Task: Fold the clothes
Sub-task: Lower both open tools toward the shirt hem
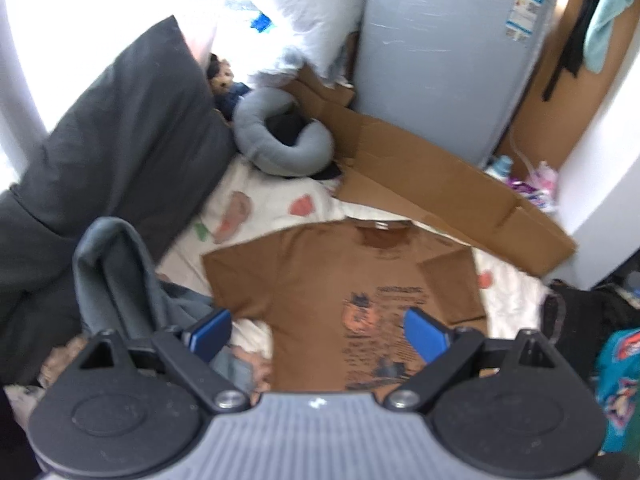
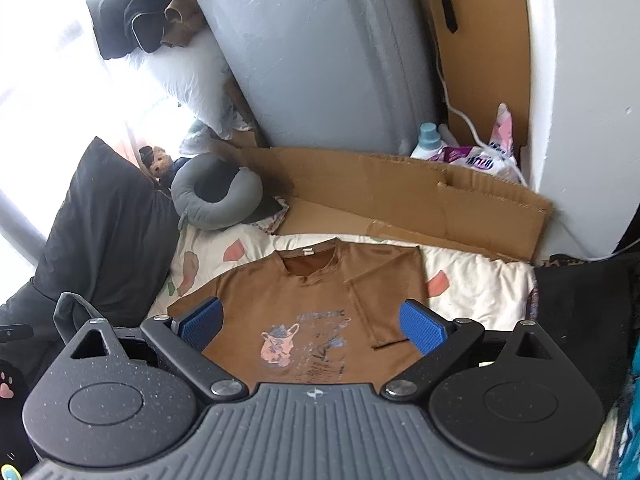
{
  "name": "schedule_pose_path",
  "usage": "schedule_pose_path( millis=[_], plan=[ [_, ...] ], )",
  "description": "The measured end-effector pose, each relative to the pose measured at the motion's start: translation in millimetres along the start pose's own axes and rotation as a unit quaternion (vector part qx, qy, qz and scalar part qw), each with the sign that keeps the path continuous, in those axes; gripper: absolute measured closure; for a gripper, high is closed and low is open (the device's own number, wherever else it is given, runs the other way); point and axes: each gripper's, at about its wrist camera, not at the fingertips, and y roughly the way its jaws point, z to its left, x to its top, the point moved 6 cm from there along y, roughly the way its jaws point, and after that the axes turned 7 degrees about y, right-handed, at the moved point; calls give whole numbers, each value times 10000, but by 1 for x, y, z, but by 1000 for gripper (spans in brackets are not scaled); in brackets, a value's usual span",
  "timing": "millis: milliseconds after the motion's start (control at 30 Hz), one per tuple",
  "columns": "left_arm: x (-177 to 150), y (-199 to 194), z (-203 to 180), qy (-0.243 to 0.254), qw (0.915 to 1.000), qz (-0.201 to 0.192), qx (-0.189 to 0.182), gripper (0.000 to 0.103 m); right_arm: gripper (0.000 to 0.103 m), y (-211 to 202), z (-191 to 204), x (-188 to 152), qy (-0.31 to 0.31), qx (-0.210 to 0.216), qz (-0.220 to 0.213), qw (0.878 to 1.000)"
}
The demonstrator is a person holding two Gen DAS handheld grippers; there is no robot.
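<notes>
A brown T-shirt (image 1: 320,280) with a printed picture on its chest lies flat, front up, on a cream patterned bedsheet (image 1: 260,208), collar at the far side. In the right wrist view the same T-shirt (image 2: 288,300) has its right sleeve folded in over the body. My left gripper (image 1: 318,334) hovers open above the shirt's lower part, nothing between its blue pads. My right gripper (image 2: 310,322) is open too, above the chest print, holding nothing.
A grey garment (image 1: 116,276) is heaped at the left beside a dark pillow (image 1: 120,136). A grey neck pillow (image 1: 280,136), flattened cardboard (image 1: 432,184) and a tall grey wrapped appliance (image 1: 440,52) stand beyond the shirt. A detergent bottle and bags (image 2: 460,152) sit at the far right.
</notes>
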Motion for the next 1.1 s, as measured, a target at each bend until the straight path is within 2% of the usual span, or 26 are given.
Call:
schedule_pose_path(
  millis=[233,500,700,933,1100],
  plan=[
    [-4,31,8,236,9997,-75,21,8,5,37,6,-11,5,-158,141,9998],
    [-12,71,2,338,9990,29,-275,8,5,90,12,-24,124,-225,276,9993],
    [-20,99,1,490,9983,-19,-308,8,5,133,21,-37,108,-235,439,9987],
    [-35,143,8,351,9987,-33,-356,8,5,190,30,-60,-295,-234,639,9972],
    [-48,189,13,321,9987,266,-304,8,5,228,35,-75,-614,-255,957,9932]
  ],
)
